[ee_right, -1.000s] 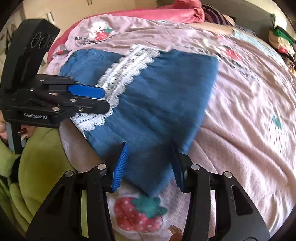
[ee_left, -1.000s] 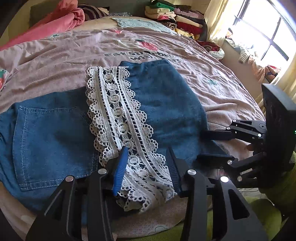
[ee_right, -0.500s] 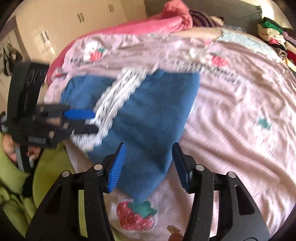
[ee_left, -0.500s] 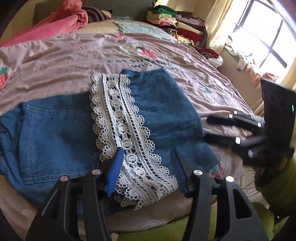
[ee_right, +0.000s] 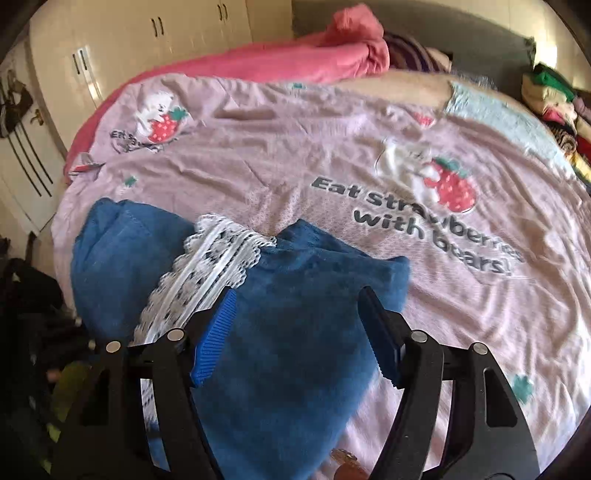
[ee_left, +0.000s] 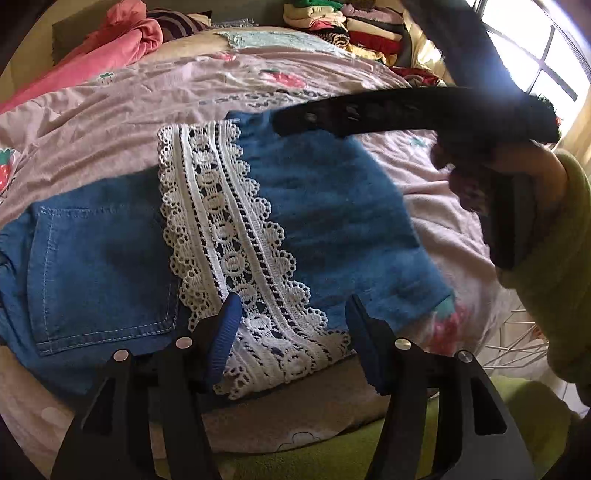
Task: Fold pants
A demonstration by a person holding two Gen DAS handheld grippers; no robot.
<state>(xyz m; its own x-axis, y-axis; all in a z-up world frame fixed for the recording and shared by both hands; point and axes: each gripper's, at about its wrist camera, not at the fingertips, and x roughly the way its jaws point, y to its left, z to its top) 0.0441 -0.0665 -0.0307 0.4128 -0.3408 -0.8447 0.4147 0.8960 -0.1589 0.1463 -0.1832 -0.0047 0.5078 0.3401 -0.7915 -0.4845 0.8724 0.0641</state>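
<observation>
Blue denim pants (ee_left: pixel 325 206) lie folded on a bed covered by a pink strawberry-print sheet (ee_right: pixel 332 155), close to the bed's near edge, with a white lace hem band (ee_left: pixel 236 251) running across the middle of the folded stack and a stitched back pocket (ee_left: pixel 99 269) exposed to its left. Left tool (ee_left: pixel 293 339): fingers spread, straddling the near end of the lace band where it reaches the edge of the bed; neither blue pad (ee_left: pixel 223 339) pinches cloth. Right tool (ee_right: pixel 299 332): fingers likewise spread, held over the plain denim panel to the right of the lace, gripping nothing; in the left wrist view it appears as a blurred dark shape (ee_left: pixel 406 118) crossing above the far right corner of the pants. The right edge of the denim runs diagonally towards a near corner beside a printed strawberry (ee_left: pixel 447 325). Beyond the far edge of the pants the sheet extends broadly, bearing only printed lettering (ee_right: pixel 424 218) and bear motifs. A pink blanket (ee_right: pixel 280 62) lies bunched along the far side of the bed, and stacked clothes (ee_left: pixel 354 26) stand at its far right corner.
</observation>
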